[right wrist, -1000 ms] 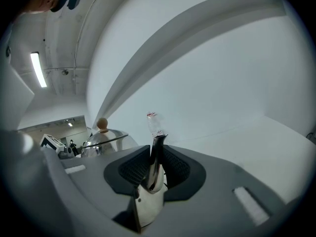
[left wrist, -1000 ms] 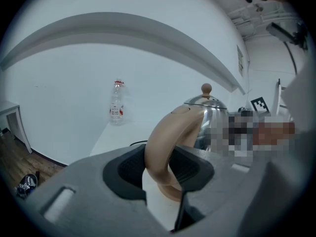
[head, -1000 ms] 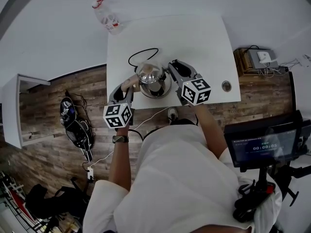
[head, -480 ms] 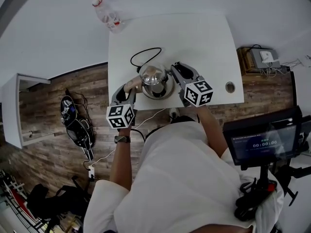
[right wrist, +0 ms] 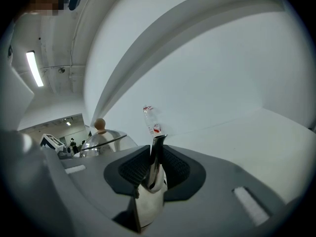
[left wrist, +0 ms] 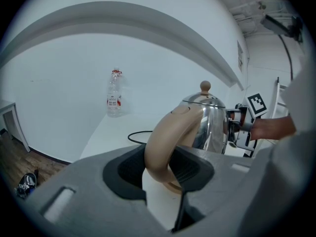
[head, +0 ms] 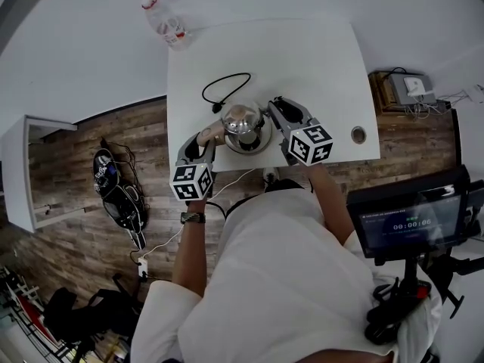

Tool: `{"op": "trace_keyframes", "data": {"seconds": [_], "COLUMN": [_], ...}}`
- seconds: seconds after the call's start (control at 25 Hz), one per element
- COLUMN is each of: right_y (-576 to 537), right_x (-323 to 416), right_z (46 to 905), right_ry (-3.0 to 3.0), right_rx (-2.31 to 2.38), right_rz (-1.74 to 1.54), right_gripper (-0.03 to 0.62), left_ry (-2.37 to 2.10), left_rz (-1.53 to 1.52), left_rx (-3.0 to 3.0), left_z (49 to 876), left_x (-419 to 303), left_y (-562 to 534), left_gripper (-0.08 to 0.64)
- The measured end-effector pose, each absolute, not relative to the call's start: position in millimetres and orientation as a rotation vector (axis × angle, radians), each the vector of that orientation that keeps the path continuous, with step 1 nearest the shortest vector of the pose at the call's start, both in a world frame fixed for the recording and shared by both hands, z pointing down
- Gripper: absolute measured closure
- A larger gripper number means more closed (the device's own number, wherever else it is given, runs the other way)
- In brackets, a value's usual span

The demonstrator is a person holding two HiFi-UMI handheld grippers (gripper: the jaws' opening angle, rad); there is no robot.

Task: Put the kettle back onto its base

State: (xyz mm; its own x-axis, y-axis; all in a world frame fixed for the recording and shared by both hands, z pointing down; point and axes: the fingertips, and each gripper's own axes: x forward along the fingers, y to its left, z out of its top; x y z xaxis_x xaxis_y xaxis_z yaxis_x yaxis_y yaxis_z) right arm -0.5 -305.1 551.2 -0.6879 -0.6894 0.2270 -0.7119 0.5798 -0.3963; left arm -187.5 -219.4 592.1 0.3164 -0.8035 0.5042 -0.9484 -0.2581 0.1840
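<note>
A shiny steel kettle [head: 241, 119] with a wooden lid knob is near the front edge of the white table [head: 302, 59]. A round base [head: 262, 137] shows under it; I cannot tell whether the kettle rests on it. My left gripper [head: 206, 138] is shut on the kettle's beige handle [left wrist: 163, 142], which fills the gap between its pads. My right gripper [head: 274, 113] is shut on the steel spout [right wrist: 155, 164]. The kettle's body [left wrist: 212, 127] stands upright. A black cord [head: 225, 89] loops on the table behind it.
A clear plastic bottle [head: 165, 21] stands at the table's far left corner, against the white wall. A round cable port [head: 358, 135] sits near the front right edge. A monitor [head: 412, 221] stands to the person's right, a white cabinet [head: 23, 165] to the left.
</note>
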Motion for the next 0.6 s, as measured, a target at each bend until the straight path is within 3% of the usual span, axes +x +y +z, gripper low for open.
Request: {"op": "trace_keyframes", "data": {"seconds": [0.6], "right_y": [-304.0], "right_x": [3.0], "right_z": [553.1], "right_ry": [-2.743], "right_rx": [1.214], "right_rz": [0.731], "right_gripper": [0.514], "left_ry": [-1.52], "left_rz": [0.449], "left_rx": [2.139], "left_z": [596.3], "left_x": [-183.7], "left_y": [-218.7], "left_gripper": [0.414]}}
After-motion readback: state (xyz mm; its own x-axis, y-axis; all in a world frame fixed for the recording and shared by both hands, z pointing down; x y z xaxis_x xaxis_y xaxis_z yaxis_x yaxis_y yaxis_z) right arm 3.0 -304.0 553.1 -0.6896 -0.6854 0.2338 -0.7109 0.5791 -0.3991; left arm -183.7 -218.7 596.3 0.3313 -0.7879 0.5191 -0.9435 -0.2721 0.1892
